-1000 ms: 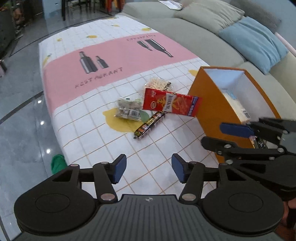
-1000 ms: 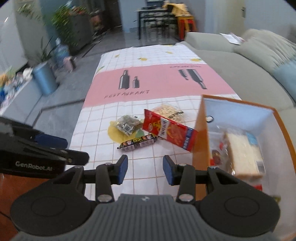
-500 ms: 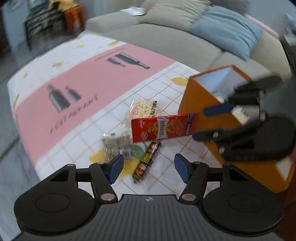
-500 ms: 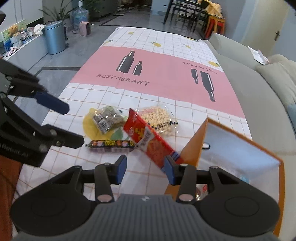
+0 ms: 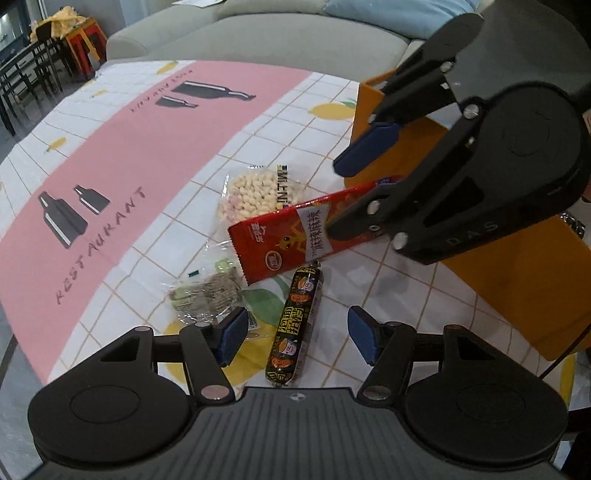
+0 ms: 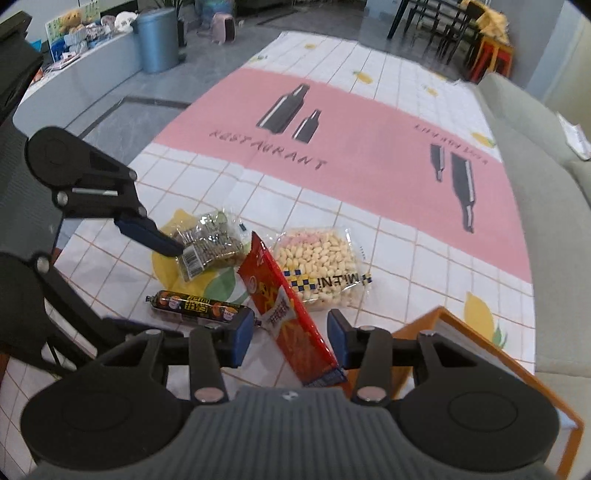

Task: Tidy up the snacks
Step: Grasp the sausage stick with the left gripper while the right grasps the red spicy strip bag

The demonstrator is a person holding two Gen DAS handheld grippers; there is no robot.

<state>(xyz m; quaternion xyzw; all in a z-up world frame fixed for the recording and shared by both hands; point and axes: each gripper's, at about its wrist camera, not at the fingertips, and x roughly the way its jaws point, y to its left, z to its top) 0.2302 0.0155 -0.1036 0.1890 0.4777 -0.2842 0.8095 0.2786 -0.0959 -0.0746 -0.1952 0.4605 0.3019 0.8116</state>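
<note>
A black sausage stick (image 5: 295, 325) lies on the tablecloth (image 5: 147, 155) right between the open fingers of my left gripper (image 5: 297, 339), which hovers just over it without touching. A red snack packet (image 6: 284, 302) leans tilted against the orange box (image 6: 480, 343). My right gripper (image 6: 290, 339) straddles this packet, jaws open, pads not pressing on it. In the left wrist view the right gripper (image 5: 334, 197) reaches over the red packet (image 5: 288, 240). A clear bag of pale beans (image 6: 317, 258) and a small greenish bag (image 6: 210, 247) lie beside it.
The orange box (image 5: 517, 280) stands at the table's right end, next to a grey sofa (image 5: 295, 33) with a blue cushion. The tablecloth's near edge drops to a grey floor. A grey bin (image 6: 157, 40) and dark chairs (image 6: 443, 18) stand far off.
Both grippers came down and in toward the snacks while rolling. The sausage now lies between the left fingers, and the red packet sits between the right ones.
</note>
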